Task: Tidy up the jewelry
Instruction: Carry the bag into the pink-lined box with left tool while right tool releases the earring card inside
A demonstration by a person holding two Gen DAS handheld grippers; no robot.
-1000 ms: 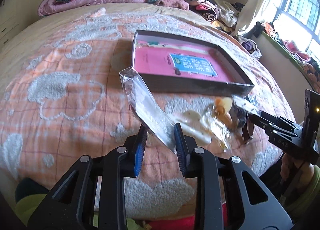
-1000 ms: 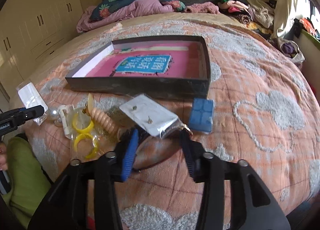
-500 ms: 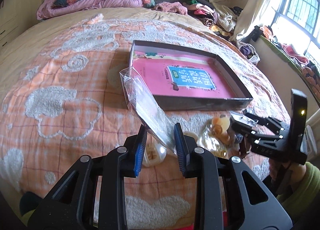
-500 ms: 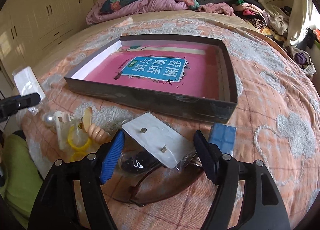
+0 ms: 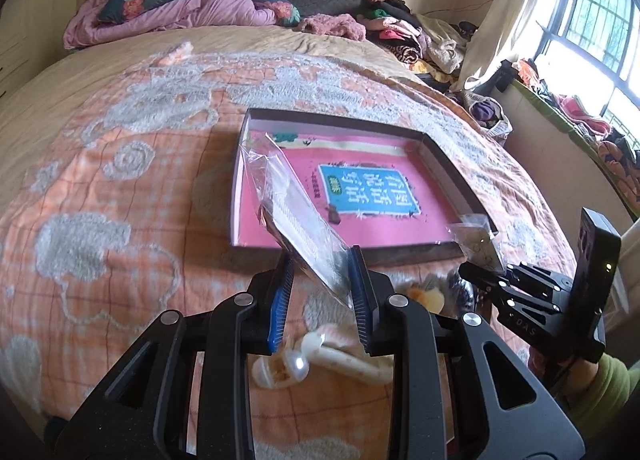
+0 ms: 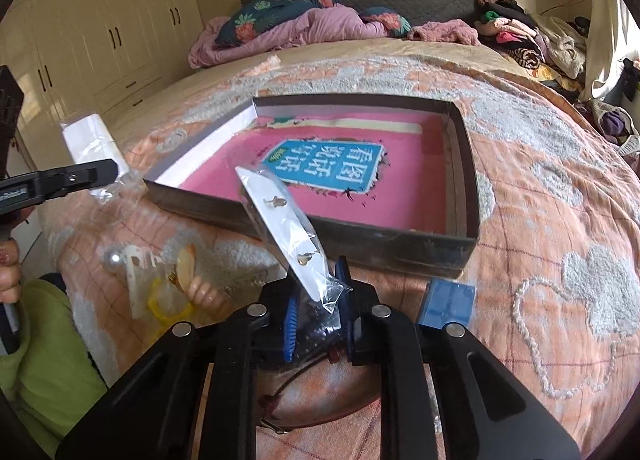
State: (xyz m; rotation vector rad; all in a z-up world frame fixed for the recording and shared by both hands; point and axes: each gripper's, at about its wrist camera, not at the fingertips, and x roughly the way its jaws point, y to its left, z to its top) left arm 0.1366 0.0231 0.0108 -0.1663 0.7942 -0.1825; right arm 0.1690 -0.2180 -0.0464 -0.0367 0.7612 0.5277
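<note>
Left wrist view: the left gripper stands narrow, its jaws pinching the lower end of a clear packet with a white card that slants up toward 11 o'clock over the near-left corner of the dark box. The box, with a pink sheet on its floor, lies on the orange bedspread. At 3 o'clock the right gripper carries a second small packet over the box's near-right corner. To do this step well, I judge the packet should travel on over the wall and be let down flat on the pink floor, released only when its free end rests there, since thin film swings and can catch the rim.

Against a second ago, the box sits nearer beneath the packet, and the right gripper, then low among the loose pieces, is now raised with a packet.

Right wrist view: the right gripper is clamped on the earring card in its clear sleeve, which tilts up toward 11 o'clock across the box's near wall. A blue case lies at 4 o'clock beside the jaws, and hair clips and yellow rings at 9 o'clock. The left gripper holds its packet at 10 o'clock.

Half a second ago these jaws stood wide around the card lying flat; now they grip it, lifted.
</note>
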